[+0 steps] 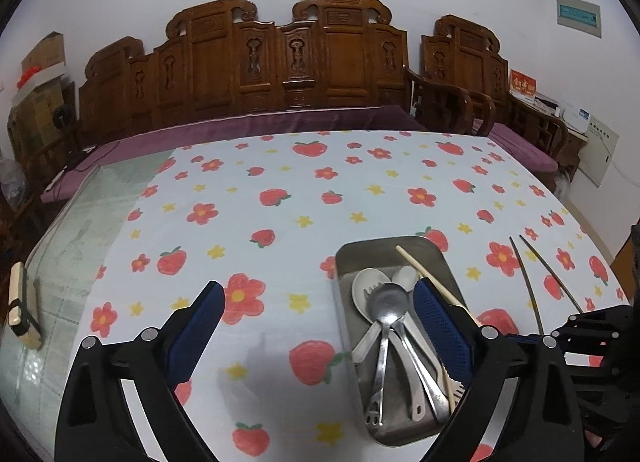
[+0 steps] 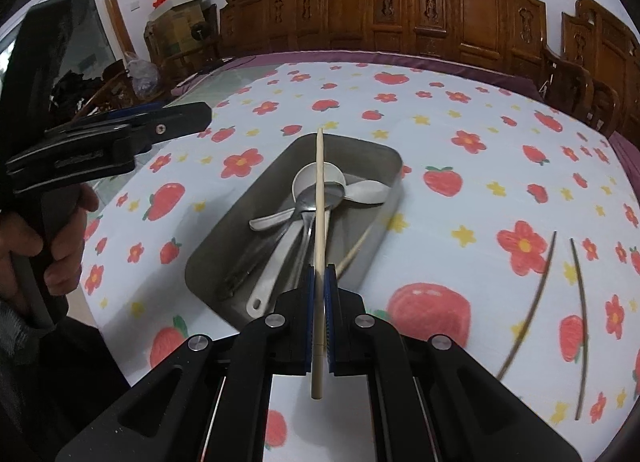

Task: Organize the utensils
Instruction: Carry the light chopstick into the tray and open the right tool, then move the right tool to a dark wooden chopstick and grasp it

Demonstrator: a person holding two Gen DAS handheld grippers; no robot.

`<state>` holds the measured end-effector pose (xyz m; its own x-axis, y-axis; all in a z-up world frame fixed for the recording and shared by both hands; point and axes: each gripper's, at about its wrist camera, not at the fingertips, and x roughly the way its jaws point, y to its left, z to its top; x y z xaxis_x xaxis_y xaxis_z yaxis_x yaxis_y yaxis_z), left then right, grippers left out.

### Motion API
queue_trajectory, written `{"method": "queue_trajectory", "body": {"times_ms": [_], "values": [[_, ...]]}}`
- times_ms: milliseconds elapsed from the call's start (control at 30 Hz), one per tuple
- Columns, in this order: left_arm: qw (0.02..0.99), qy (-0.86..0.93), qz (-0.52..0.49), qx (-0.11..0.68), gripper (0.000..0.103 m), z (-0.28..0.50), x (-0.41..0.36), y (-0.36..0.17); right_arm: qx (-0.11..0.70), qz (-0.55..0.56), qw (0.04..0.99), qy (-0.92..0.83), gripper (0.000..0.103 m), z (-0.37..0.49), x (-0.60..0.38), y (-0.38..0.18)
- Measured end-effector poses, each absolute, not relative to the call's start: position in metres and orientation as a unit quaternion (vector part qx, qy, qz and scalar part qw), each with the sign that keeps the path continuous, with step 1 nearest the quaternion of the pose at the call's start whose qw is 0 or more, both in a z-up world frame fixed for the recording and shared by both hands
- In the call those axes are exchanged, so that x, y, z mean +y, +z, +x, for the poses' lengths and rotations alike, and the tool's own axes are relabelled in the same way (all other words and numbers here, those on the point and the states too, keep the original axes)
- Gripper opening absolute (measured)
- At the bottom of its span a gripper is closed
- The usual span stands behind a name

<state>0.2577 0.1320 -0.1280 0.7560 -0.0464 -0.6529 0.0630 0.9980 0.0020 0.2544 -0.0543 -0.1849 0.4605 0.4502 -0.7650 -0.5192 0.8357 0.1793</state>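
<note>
A grey metal tray (image 2: 224,238) lies on the flowered tablecloth and holds several spoons (image 2: 320,196), a fork and a pale chopstick (image 2: 354,250). My right gripper (image 2: 319,274) is shut on a second pale chopstick (image 2: 319,190) and holds it over the tray, pointing away from me. My left gripper (image 1: 318,294) is open and empty, low over the cloth, with its right finger (image 1: 440,326) over the tray (image 1: 348,262). The spoons (image 1: 384,306) and a pale chopstick (image 1: 424,270) show there too. Two dark chopsticks (image 2: 552,282) lie on the cloth right of the tray; they also show in the left wrist view (image 1: 532,282).
The cloth (image 1: 280,182) covers most of a glass table; bare glass (image 1: 72,242) shows at the left with a small wooden block (image 1: 18,302) on it. A carved wooden bench (image 1: 280,62) with purple cushions stands behind the table.
</note>
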Motion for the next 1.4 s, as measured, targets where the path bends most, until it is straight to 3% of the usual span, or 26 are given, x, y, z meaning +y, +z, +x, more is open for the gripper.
{"method": "queue_trajectory", "body": {"times_ms": [733,1200,1300,1400], "values": [[0.941,-0.007,-0.02,0.337,0.092,0.257,0.155,-0.121,0.484,-0.007,0.831,0.274,0.007,0.285,-0.007,-0.226],[0.94,-0.031,-0.022,0.339,0.092,0.255,0.136,-0.123,0.432,-0.012,0.853,0.294,0.007,0.273,-0.042,-0.197],[0.939,-0.046,-0.025,0.339,0.092,0.255,0.12,-0.123,0.415,-0.022,0.865,0.283,0.022,0.266,-0.067,-0.185],[0.939,-0.06,-0.017,0.337,0.092,0.255,0.101,-0.123,0.4,-0.026,0.876,0.269,0.025,0.264,-0.093,-0.177]]}}
